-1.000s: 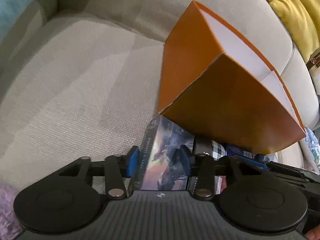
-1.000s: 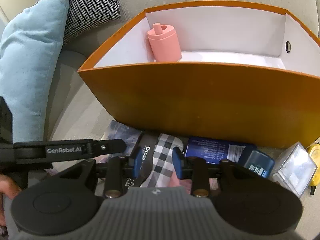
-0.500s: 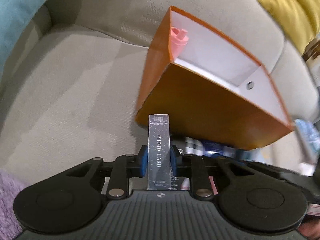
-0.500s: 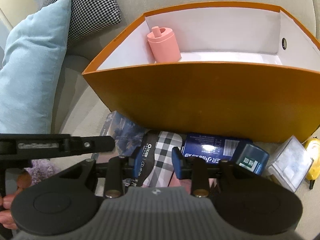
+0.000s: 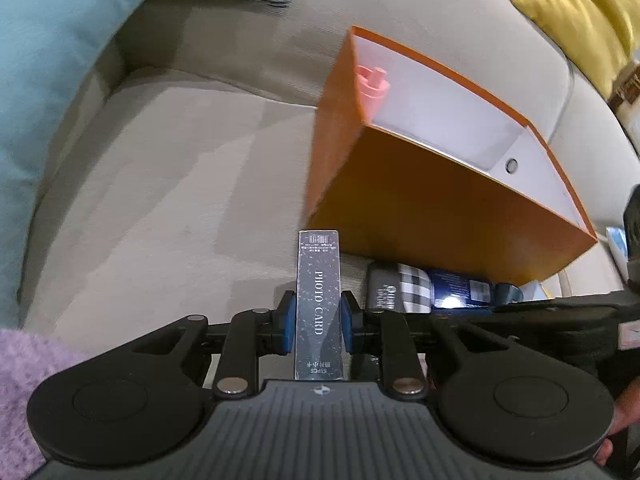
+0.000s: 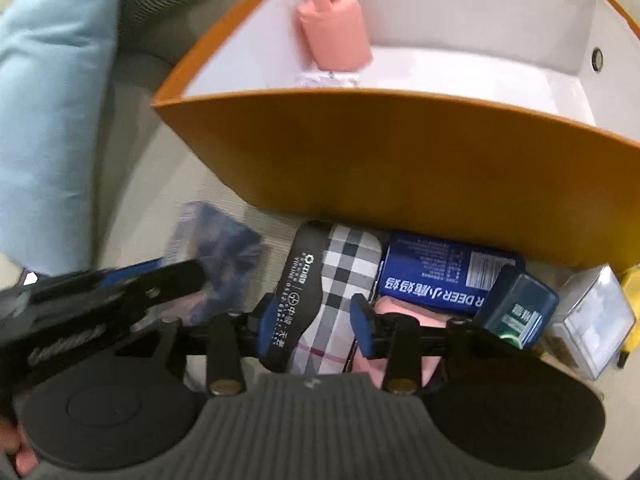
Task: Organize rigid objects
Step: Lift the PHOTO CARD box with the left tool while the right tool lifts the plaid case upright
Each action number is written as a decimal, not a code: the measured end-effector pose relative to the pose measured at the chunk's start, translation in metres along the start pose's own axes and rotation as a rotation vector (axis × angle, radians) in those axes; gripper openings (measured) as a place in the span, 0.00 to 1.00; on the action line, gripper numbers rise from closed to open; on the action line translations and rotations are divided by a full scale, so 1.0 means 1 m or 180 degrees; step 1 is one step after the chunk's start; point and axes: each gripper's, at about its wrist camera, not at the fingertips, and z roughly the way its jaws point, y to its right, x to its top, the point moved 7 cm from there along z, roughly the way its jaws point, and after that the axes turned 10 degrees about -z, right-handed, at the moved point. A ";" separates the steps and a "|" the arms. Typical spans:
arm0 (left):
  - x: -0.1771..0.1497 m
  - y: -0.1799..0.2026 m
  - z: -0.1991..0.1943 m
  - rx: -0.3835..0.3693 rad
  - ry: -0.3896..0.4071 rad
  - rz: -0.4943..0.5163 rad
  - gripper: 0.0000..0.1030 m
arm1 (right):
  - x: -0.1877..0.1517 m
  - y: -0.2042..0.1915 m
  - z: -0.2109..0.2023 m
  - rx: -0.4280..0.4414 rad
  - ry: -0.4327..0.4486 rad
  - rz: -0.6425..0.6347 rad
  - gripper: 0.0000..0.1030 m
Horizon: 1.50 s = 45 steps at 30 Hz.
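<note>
My left gripper [image 5: 319, 320] is shut on a dark photo card box [image 5: 319, 280], held edge-on and lifted off the sofa seat in front of the orange box [image 5: 440, 216]. A pink bottle [image 5: 372, 88] stands in that box's left corner. In the right wrist view the orange box [image 6: 400, 152] fills the top, with the pink bottle [image 6: 334, 36] inside. My right gripper [image 6: 318, 322] hangs over a black-and-plaid box [image 6: 344, 272]. Its jaws are opening, with the plaid box between them and the pads not pressing on it. The photo card box [image 6: 216, 248] shows blurred at the left.
A blue box [image 6: 436, 280], a small teal box [image 6: 516, 312], a clear plastic case [image 6: 592, 316] and something yellow [image 6: 632, 284] lie along the orange box's front. A light blue cushion [image 5: 48, 80], a yellow cushion [image 5: 572, 12] and purple fuzzy fabric [image 5: 20, 380] border the seat.
The left gripper closed on the photo card box, turned it edge-on and raised it. The right gripper's jaws widened over the plaid box and it moved nearer the orange box.
</note>
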 end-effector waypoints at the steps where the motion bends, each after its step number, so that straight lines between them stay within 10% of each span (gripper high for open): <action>1: 0.000 -0.004 -0.001 0.0017 0.0010 -0.0032 0.24 | 0.001 -0.003 0.002 -0.0082 -0.0034 -0.0007 0.41; 12: 0.009 -0.032 -0.013 -0.0021 0.0156 -0.0301 0.24 | 0.003 -0.027 0.013 -0.0195 0.0096 -0.0034 0.58; 17: 0.005 -0.038 -0.009 -0.0079 0.0092 -0.0421 0.24 | 0.007 -0.027 0.004 0.0114 0.0229 0.0113 0.44; 32: -0.015 -0.039 0.005 -0.0290 -0.0133 -0.0506 0.24 | 0.002 -0.018 0.029 0.0087 0.0068 -0.0254 0.47; 38: -0.016 -0.037 0.008 -0.0270 -0.0173 -0.0488 0.25 | -0.003 -0.021 0.009 0.0225 0.0136 -0.0180 0.24; 45: -0.015 -0.035 0.011 -0.0255 -0.0185 -0.0459 0.25 | -0.007 -0.023 -0.006 0.0415 0.0290 0.0006 0.21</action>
